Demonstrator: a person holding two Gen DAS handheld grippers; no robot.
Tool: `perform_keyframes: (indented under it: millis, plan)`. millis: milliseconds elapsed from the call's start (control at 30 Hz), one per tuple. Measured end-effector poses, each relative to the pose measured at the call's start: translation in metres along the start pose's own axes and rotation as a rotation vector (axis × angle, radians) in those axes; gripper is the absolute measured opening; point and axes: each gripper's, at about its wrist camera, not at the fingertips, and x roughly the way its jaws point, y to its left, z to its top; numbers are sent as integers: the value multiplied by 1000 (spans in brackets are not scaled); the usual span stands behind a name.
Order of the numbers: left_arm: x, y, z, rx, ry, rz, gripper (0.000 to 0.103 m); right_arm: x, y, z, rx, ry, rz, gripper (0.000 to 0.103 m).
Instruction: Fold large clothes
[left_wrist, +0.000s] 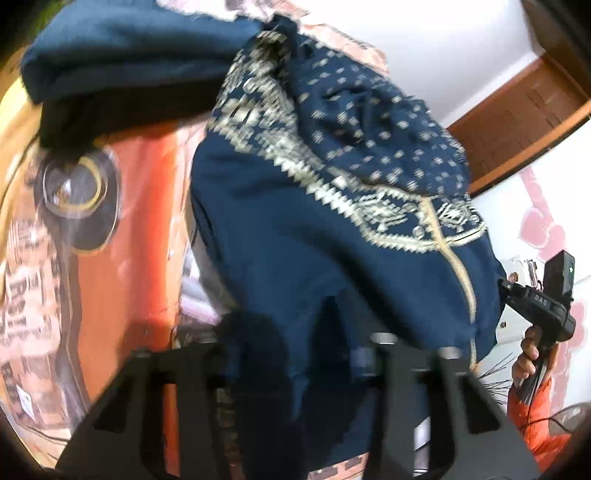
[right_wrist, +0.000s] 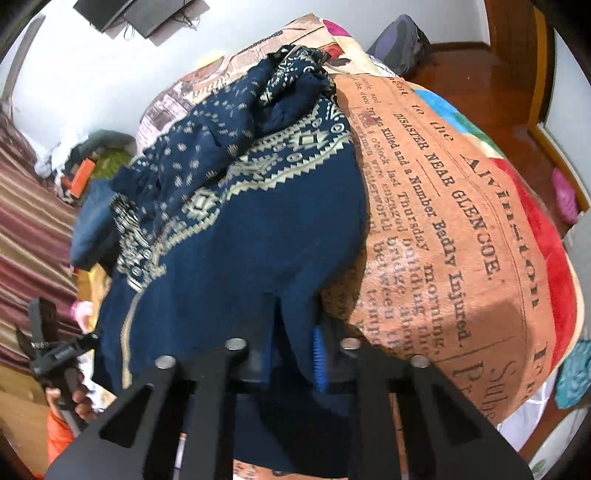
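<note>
A navy garment (left_wrist: 295, 229) with cream patterned bands lies crumpled on a bed covered by a newspaper-print blanket (right_wrist: 443, 229). In the right wrist view the same garment (right_wrist: 258, 229) fills the middle. My left gripper (left_wrist: 306, 354) is at the garment's near hem, with the cloth pinched between its fingers, which the fabric partly hides. My right gripper (right_wrist: 290, 354) is shut on the hem beside a slit, with a blue pad (right_wrist: 319, 354) showing. Each view shows the other gripper at the garment's edge: the right one (left_wrist: 515, 290) and the left one (right_wrist: 88, 339).
A folded dark teal cloth (left_wrist: 122, 55) lies at the bed's far end on the blanket (left_wrist: 140, 206). A hand (left_wrist: 532, 354) in an orange sleeve (left_wrist: 535, 417) holds the right gripper. Striped fabric (right_wrist: 29, 221), a grey bag (right_wrist: 402, 40) and wooden floor (right_wrist: 480, 74) surround the bed.
</note>
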Motion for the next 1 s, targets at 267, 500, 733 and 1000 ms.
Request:
perform_keyframes:
  millis: [267, 500, 733, 1000]
  plan:
    - [-47, -18, 44, 49, -147, -111, 8, -29, 33, 36, -93, -105, 81, 8]
    - [-84, -47, 121, 118, -302, -143, 8, -32, 62, 113, -161, -206, 117, 8]
    - [-66, -32, 206, 51, -404, -36, 8, 5, 61, 186, -148, -283, 22, 8]
    - [20, 6, 245, 19, -281, 123, 8, 86, 21, 221, -62, -153, -66, 8]
